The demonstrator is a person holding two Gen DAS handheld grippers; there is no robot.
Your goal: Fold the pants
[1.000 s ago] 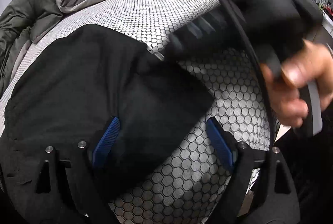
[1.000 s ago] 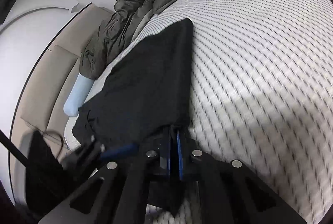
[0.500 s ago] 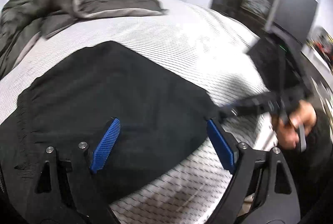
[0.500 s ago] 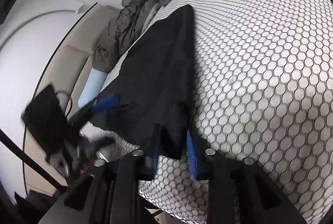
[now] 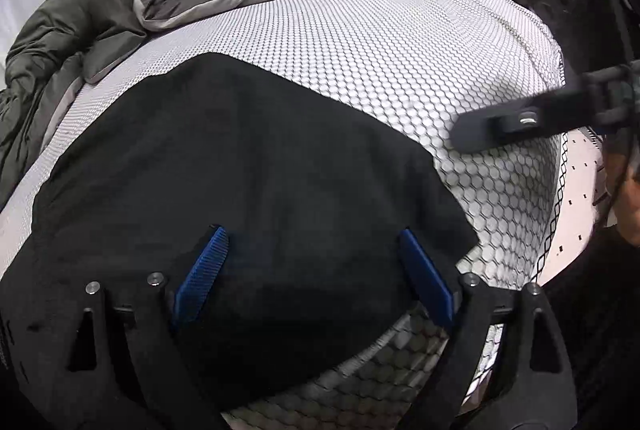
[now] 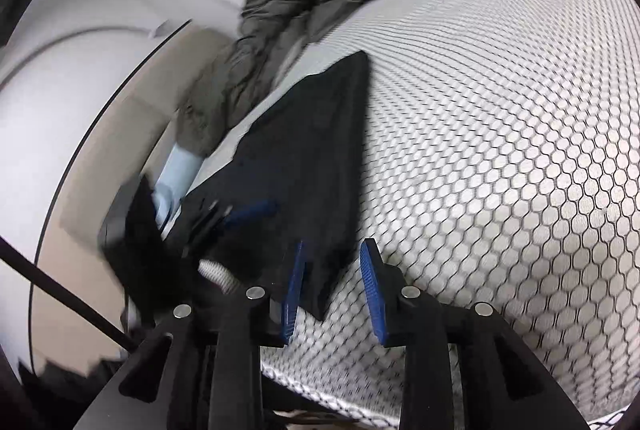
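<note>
No legible writing on black pants [image 5: 248,182]

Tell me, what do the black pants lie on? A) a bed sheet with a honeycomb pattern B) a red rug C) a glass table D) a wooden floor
A: the black pants lie spread flat on the white honeycomb-patterned sheet covering the bed.

Left gripper [image 5: 312,274] is hovering pitched downward, blue fingers [image 5: 202,274] standing wide apart, nothing pressed between them. Right gripper [image 6: 334,286] is angling down more shallowly; its jaws are opening, fingers [image 6: 370,286] parting, pads pressing nothing.
</note>
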